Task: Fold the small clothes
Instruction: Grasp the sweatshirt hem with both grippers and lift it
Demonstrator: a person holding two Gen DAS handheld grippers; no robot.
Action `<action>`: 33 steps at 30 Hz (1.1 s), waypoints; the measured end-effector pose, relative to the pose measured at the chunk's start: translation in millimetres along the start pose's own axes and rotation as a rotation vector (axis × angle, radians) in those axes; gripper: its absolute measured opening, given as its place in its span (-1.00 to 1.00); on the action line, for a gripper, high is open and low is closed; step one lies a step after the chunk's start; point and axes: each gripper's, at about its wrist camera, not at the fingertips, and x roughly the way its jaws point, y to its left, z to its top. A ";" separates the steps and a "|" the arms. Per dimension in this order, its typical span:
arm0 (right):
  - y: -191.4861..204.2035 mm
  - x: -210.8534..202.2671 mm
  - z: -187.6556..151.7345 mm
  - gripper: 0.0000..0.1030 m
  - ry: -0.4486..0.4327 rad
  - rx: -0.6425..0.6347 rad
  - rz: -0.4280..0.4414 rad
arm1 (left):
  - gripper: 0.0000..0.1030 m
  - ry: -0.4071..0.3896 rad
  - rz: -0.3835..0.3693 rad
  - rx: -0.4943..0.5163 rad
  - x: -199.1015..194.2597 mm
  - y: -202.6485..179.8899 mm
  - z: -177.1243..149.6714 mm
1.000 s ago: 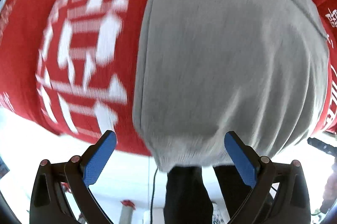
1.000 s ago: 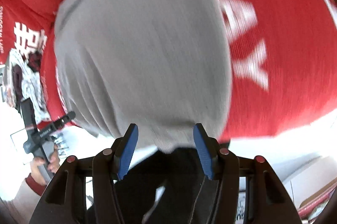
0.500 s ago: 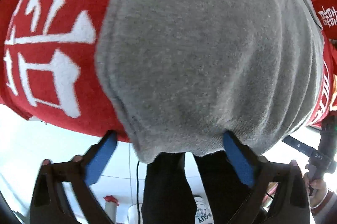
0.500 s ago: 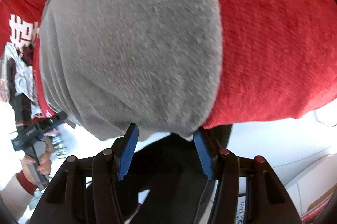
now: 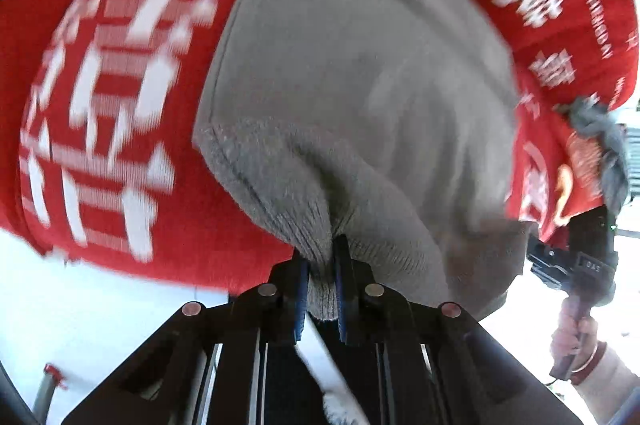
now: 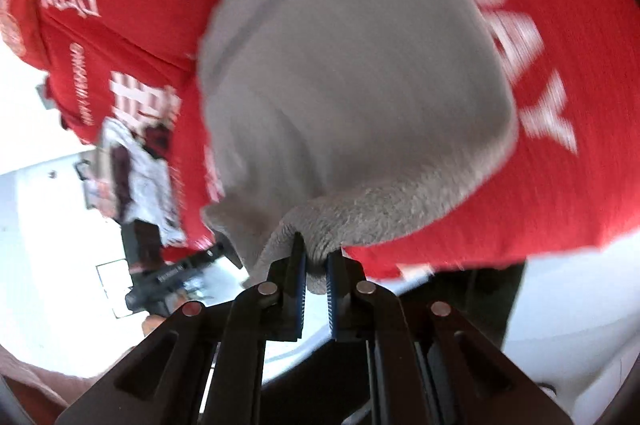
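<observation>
1. Grey knit fills both views: the grey garment (image 5: 360, 85) lies spread on the red cloth (image 5: 120, 85) with white lettering that covers the worktop, its near hem pointing toward us.
2. Half a second ago both claws were spread wide with the hem lying between their fingers; now each has clenched on it.
3. Our left claw (image 5: 321, 289) pinches the ribbed hem near the garment's left corner, the fabric bunching into a ridge above the blue pads (image 5: 301, 301).
4. Our right claw (image 6: 316, 277) grips the hem near the other corner, and a small peak of cloth rises there too.
5. Both views are motion-blurred, so we judge the lift of the near edge has begun.
6. That change means the grasp step is done; next we would carry the hem up and over toward the far edge, keeping both corners level so the fold lands square.
7. The risk: the thick knit slipping from one pad and skewing the fold.
</observation>
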 end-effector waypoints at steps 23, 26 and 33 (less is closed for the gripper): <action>28.9 -17.0 182.0 -0.50 -0.110 -0.065 -0.249 | 0.72 -0.171 0.311 0.153 11.9 -55.2 166.4; 36.2 -11.8 177.5 0.00 -0.067 -0.159 -0.306 | 0.72 -0.071 0.338 0.194 36.9 -60.4 168.7; 47.4 18.4 176.9 0.00 0.012 -0.330 -0.414 | 0.72 -0.033 0.368 0.169 59.3 -59.9 177.1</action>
